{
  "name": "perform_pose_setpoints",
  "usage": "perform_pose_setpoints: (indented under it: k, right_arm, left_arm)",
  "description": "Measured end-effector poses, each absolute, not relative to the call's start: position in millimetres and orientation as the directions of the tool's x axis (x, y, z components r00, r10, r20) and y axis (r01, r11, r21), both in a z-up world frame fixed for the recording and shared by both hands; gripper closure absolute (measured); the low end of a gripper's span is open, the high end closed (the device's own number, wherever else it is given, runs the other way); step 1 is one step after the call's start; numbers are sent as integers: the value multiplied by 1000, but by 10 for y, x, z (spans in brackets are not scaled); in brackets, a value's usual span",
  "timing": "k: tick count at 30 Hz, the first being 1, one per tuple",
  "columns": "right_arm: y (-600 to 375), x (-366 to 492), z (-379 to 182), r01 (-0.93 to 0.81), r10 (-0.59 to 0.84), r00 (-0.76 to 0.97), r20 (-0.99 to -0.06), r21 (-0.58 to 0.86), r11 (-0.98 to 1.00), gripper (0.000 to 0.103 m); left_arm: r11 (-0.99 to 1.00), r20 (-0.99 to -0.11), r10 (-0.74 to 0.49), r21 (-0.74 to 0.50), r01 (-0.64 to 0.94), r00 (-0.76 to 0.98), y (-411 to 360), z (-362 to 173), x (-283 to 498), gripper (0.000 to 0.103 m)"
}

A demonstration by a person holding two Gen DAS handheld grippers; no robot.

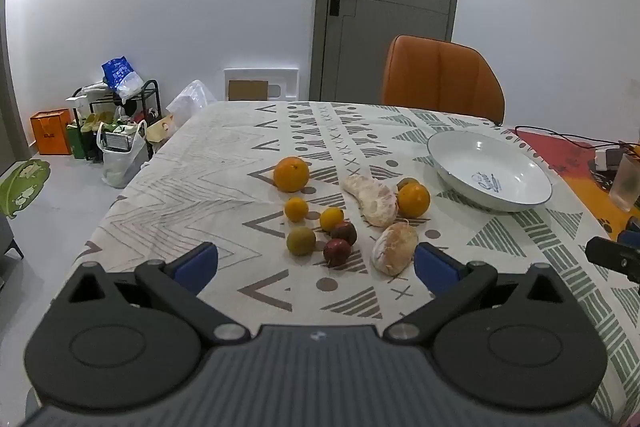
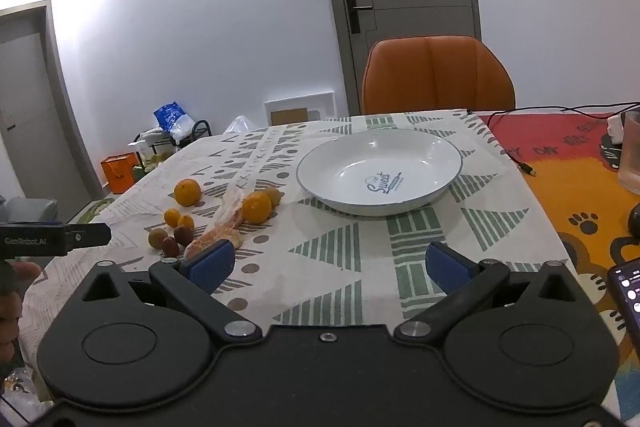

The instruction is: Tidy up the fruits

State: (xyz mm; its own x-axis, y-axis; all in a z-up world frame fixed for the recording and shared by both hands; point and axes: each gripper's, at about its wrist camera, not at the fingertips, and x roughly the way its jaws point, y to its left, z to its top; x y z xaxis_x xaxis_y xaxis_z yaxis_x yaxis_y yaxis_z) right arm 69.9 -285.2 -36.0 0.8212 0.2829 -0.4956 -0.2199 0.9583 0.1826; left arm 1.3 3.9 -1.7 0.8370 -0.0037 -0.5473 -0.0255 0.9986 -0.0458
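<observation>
Both grippers hang over the near edge of the tabletop with nothing between their blue pads: the left gripper (image 1: 316, 263) has its jaws spread wide and faces the scattered fruit, and the right gripper (image 2: 330, 263) is equally wide apart, facing the white plate (image 2: 440, 147). The fruit lies loose on the patterned tablecloth (image 1: 224, 155), left of the plate and well apart from it: a large orange (image 1: 291, 174) farthest back, a second orange (image 1: 413, 200) nearest the plate, two small yellow citrus (image 1: 296, 209), a green-yellow fruit (image 1: 301, 241), two dark red fruits (image 1: 337, 252) touching each other, and two peeled citrus pieces (image 1: 394, 248). The plate holds nothing, so the sorting looks barely begun. The main risk is probably the crowding: the small round fruits sit so close together that a wide jaw coming down on one could nudge its neighbours and set them rolling toward the table's edge. The peeled pieces look soft and may tear or squash under a firm squeeze.
</observation>
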Motion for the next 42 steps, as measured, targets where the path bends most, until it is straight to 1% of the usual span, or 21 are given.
perform_pose_setpoints:
  k: [8, 22, 42]
  right_arm:
    - [-2778, 332, -270, -245, 303, 810, -502, 178, 953, 0]
    - [-2723, 322, -261, -255, 311, 798, -516, 177, 950, 0]
    - [-2705, 329, -231, -257, 315, 799, -513, 182, 949, 0]
  left_arm:
    - [998, -548, -16, -53, -16, 836, 53, -11, -9, 0]
    - [998, -555, -20, -56, -14, 832, 43, -5, -26, 0]
    - [998, -549, -26, -58, -7, 835, 45, 8, -47, 0]
